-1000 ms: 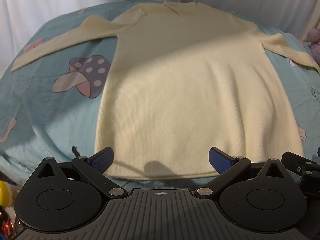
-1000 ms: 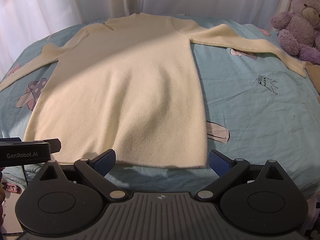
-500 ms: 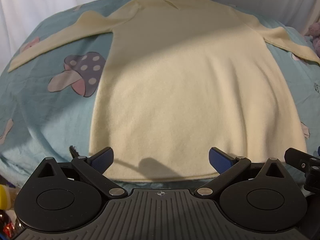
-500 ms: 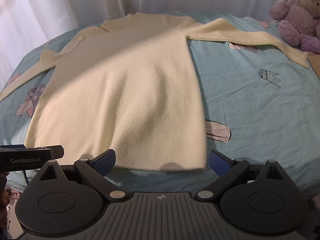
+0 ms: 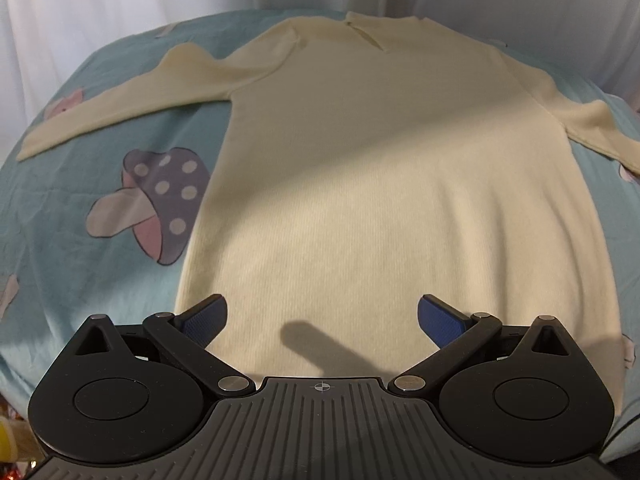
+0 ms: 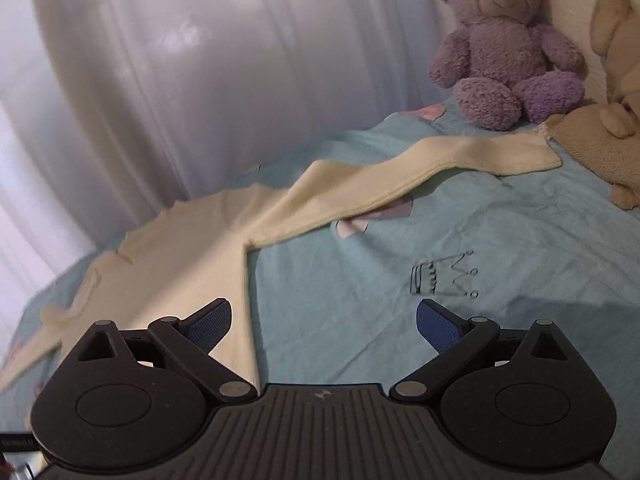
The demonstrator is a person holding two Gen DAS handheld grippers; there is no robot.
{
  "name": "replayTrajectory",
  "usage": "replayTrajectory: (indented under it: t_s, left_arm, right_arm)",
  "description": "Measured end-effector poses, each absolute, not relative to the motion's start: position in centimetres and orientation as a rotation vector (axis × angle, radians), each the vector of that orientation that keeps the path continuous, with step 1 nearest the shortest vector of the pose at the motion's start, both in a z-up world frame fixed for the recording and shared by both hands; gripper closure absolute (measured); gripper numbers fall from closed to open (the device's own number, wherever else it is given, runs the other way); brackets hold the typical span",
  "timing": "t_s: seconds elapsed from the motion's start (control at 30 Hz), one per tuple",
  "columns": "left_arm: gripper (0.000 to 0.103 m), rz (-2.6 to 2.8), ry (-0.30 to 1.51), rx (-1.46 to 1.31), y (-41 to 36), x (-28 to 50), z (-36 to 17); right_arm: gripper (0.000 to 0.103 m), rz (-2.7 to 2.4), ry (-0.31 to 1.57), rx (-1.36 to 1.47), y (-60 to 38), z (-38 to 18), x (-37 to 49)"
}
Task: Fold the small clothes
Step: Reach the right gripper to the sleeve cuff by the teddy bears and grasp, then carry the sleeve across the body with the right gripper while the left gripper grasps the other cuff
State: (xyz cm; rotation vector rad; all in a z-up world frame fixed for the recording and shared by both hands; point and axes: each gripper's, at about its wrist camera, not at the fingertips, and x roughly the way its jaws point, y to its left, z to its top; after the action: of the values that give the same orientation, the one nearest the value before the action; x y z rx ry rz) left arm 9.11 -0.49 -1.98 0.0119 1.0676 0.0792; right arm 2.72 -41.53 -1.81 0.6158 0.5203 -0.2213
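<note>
A cream long-sleeved knit sweater lies flat on the teal bedsheet, neck at the far side, both sleeves spread out. My left gripper hovers open over the lower part of the sweater's body, nothing between its blue pads. In the right wrist view the sweater's body sits at the left and its right sleeve stretches toward the plush toys. My right gripper is open above the sheet just right of the sweater's side edge, left pad over the fabric.
A purple teddy bear and a beige plush toy sit at the bed's far right, by the sleeve cuff. White curtains hang behind the bed. The sheet carries a mushroom print and a crown print.
Both grippers moved forward over the bed. The left one now stands above the sweater past its hem. The right one swung rightward, facing the right sleeve and the plush toys.
</note>
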Motion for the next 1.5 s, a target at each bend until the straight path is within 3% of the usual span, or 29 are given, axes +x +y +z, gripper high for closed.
replayTrajectory:
  t_s: [0.17, 0.2, 0.23, 0.3, 0.4, 0.53, 0.6, 0.67, 0.93, 1.1, 1.23, 1.3, 1.43, 1.5]
  left_arm:
    - [0.0, 0.147, 1.003, -0.06, -0.1, 13.5, -2.0]
    - [0.0, 0.158, 0.993, -0.085, -0.1, 14.4, -2.2]
    - [0.0, 0.167, 0.995, -0.11, -0.1, 15.2, -2.5]
    - [0.0, 0.179, 1.004, -0.156, -0.2, 16.6, -3.2]
    - [0.0, 0.192, 1.018, -0.181, -0.7, 18.0, -4.2]
    - [0.0, 0.206, 1.026, -0.18, -0.9, 18.6, -5.2]
    - [0.0, 0.213, 1.036, -0.191, -0.8, 18.7, -5.6]
    - [0.0, 0.222, 1.021, -0.169, -0.8, 18.6, -5.7]
    - [0.0, 0.19, 1.031, -0.123, -0.4, 19.2, -6.1]
    - [0.0, 0.124, 1.033, -0.074, -0.5, 19.6, -5.9]
    - [0.0, -0.063, 0.978, -0.313, 0.4, 20.8, -4.0]
    - [0.0, -0.156, 0.953, -0.42, 0.7, 21.7, -3.4]
    - [0.001, -0.379, 0.985, -0.57, 0.1, 24.7, -3.7]
    - [0.006, -0.446, 0.994, -0.561, -0.9, 26.0, -4.0]
  right_arm:
    - [0.004, -0.536, 0.347, 0.898, -53.0, -4.7, 5.2]
    - [0.008, -0.573, 0.344, 0.944, -55.1, -5.6, 5.7]
    - [0.014, -0.598, 0.347, 0.987, -56.8, -6.5, 6.0]
    - [0.043, -0.617, 0.361, 1.057, -59.5, -8.1, 7.0]
    - [0.057, -0.624, 0.325, 1.13, -61.9, -9.7, 7.6]
    - [0.064, -0.634, 0.292, 1.169, -63.5, -10.5, 8.4]
    - [0.083, -0.634, 0.308, 1.148, -63.9, -10.9, 9.1]
    - [0.093, -0.636, 0.329, 1.133, -64.3, -10.9, 9.5]
    - [0.095, -0.62, 0.387, 0.808, -60.1, -6.9, 12.2]
    - [0.096, -0.21, 0.376, 0.617, -48.6, -1.0, 15.8]
    - [0.093, 0.202, 0.478, 0.553, -37.0, -0.6, 17.9]
    - [0.071, 0.341, 0.574, 0.517, -32.8, -2.1, 18.3]
    - [0.05, 0.3, 0.637, 0.458, -30.9, -4.2, 16.8]
    - [0.039, 0.27, 0.642, 0.45, -31.8, -4.4, 15.9]
